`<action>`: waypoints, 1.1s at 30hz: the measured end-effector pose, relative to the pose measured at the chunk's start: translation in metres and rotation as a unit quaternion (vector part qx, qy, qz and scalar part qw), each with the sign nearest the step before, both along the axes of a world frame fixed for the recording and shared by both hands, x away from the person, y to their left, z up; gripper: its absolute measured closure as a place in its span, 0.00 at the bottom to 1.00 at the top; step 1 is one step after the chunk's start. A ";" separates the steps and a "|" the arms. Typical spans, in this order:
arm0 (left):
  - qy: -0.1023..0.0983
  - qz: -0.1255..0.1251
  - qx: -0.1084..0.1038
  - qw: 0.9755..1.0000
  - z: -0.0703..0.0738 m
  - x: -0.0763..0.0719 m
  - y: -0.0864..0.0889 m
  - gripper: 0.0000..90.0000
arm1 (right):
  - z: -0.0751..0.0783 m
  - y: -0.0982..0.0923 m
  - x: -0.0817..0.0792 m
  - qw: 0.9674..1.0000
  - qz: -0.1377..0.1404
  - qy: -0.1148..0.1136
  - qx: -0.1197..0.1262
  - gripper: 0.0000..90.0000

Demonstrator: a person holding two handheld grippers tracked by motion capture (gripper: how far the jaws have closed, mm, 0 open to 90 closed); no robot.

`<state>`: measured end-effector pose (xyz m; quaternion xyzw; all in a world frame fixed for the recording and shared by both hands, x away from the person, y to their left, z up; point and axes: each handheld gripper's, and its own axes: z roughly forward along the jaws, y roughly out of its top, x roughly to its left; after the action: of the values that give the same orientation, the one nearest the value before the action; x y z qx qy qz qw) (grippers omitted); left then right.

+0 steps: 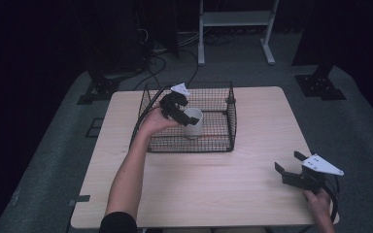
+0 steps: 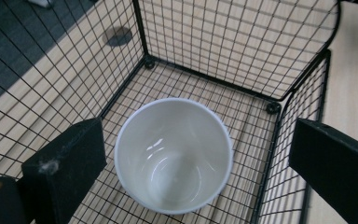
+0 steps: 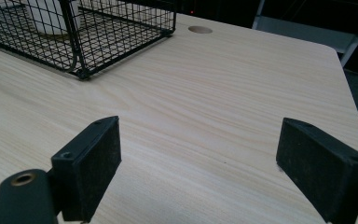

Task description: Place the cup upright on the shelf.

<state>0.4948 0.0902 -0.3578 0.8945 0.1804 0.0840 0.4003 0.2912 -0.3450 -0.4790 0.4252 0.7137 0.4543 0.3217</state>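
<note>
- High view: a wire basket (image 1: 229, 121) stands on the far half of a pale wooden table (image 1: 233, 189), and a white cup (image 1: 193, 122) stands upright inside it, toward the near wall.
- High view: the left gripper (image 1: 176, 108) hangs over the basket just left of the cup, held by the left hand (image 1: 156, 121), whose forearm reaches in from the bottom edge; its cable runs off over the far rim of the basket.
- High view: the right gripper (image 1: 287, 164) sits low over the near right corner of the table, well apart from the basket, in the right hand (image 1: 319, 200); its jaws stand spread with bare table between them.
- Left gripper view: the camera looks almost straight down into the cup (image 2: 173, 156), which is empty and rests on the basket floor (image 2: 242, 116) near a corner of the mesh walls.
- Left gripper view: the left gripper (image 2: 200, 163) has its jaws spread wide, one on each side of the cup; the left pad lies close beside the rim, the right pad stands clear of it, and neither presses on the cup, so nothing is held.
- Right gripper view: the right gripper (image 3: 198, 161) is wide open and holds nothing, with wood grain showing between its pads.
- Right gripper view: the basket (image 3: 79, 42) lies at the upper left with the cup (image 3: 51, 18) seen through its mesh, and a round hole (image 3: 200, 30) marks the table beyond it.
</note>
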 end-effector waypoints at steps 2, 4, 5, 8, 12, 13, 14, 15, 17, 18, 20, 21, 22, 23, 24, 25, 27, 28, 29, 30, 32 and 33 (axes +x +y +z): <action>-0.004 -0.002 0.001 1.000 0.003 -0.004 0.001 0.04 | 0.000 0.000 0.000 1.000 0.000 -0.001 0.001 0.15; -0.005 -0.002 0.000 1.000 0.005 -0.008 0.003 0.04 | 0.000 0.000 0.000 1.000 0.000 -0.001 0.001 0.15; -0.006 -0.004 -0.001 1.000 0.006 -0.010 0.003 0.04 | 0.000 0.000 0.000 1.000 0.000 0.000 0.001 0.15; -0.014 -0.008 -0.005 1.000 0.010 -0.017 0.004 0.04 | 0.000 0.000 0.000 1.000 -0.001 0.000 0.002 0.15; -0.024 -0.014 -0.009 1.000 0.016 -0.026 0.005 0.04 | 0.000 -0.001 0.000 1.000 -0.003 0.000 0.002 0.15; -0.027 -0.015 -0.007 1.000 0.018 -0.028 0.005 0.04 | 0.000 -0.001 0.000 1.000 -0.003 0.000 0.002 0.15; -0.028 -0.015 -0.010 0.999 0.019 -0.031 0.005 0.04 | 0.000 -0.001 0.000 1.000 -0.004 0.000 0.002 0.15; -0.029 -0.017 -0.010 0.999 0.020 -0.033 0.005 0.04 | 0.000 -0.001 0.000 1.000 -0.004 0.000 0.003 0.15; -0.036 -0.018 -0.008 0.999 0.022 -0.038 0.005 0.04 | 0.000 -0.001 0.000 1.000 -0.004 0.001 0.003 0.15; -0.037 -0.021 -0.006 0.999 0.023 -0.041 0.006 0.04 | 0.000 -0.001 0.000 1.000 -0.004 0.001 0.003 0.15; -0.037 -0.024 -0.007 0.999 0.025 -0.045 0.006 0.04 | 0.000 -0.001 0.000 1.000 -0.005 0.001 0.003 0.15; -0.040 -0.025 -0.007 0.999 0.025 -0.048 0.006 0.04 | 0.000 -0.001 0.000 1.000 -0.005 0.000 0.003 0.15; -0.042 -0.025 -0.009 0.999 0.026 -0.051 0.006 0.04 | 0.000 -0.001 0.000 1.000 -0.005 0.001 0.003 0.15; -0.042 -0.026 -0.012 0.999 0.026 -0.053 0.006 0.04 | 0.000 -0.001 0.000 1.000 -0.005 0.001 0.003 0.15; -0.043 -0.027 -0.012 0.999 0.026 -0.055 0.007 0.04 | 0.000 -0.001 0.000 1.000 -0.005 0.001 0.004 0.15; -0.044 -0.027 -0.011 0.999 0.026 -0.057 0.007 0.04 | 0.000 -0.001 0.000 1.000 -0.005 0.001 0.003 0.15; -0.043 -0.026 -0.013 0.999 0.026 -0.060 0.008 0.04 | 0.000 -0.001 0.000 1.000 -0.006 0.001 0.003 0.15; -0.045 -0.025 -0.014 0.999 0.026 -0.062 0.009 0.04 | 0.000 -0.001 0.000 1.000 -0.006 0.001 0.003 0.15; -0.047 -0.024 -0.014 0.998 0.026 -0.064 0.009 0.04 | 0.000 -0.001 0.000 1.000 -0.006 0.001 0.003 0.15; -0.049 -0.024 -0.013 0.998 0.027 -0.065 0.009 0.04 | 0.000 -0.001 0.000 1.000 -0.006 0.001 0.003 0.15; -0.050 -0.025 -0.015 0.998 0.027 -0.069 0.009 0.04 | 0.000 -0.001 0.000 1.000 -0.006 0.000 0.004 0.15; -0.052 -0.027 -0.013 0.998 0.028 -0.072 0.009 0.04 | 0.000 -0.001 0.000 1.000 -0.006 0.000 0.003 0.15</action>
<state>0.4232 0.0996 -0.3303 0.8882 0.1360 0.1174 0.4228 0.2916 -0.3461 -0.4790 0.4309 0.7097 0.4545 0.3228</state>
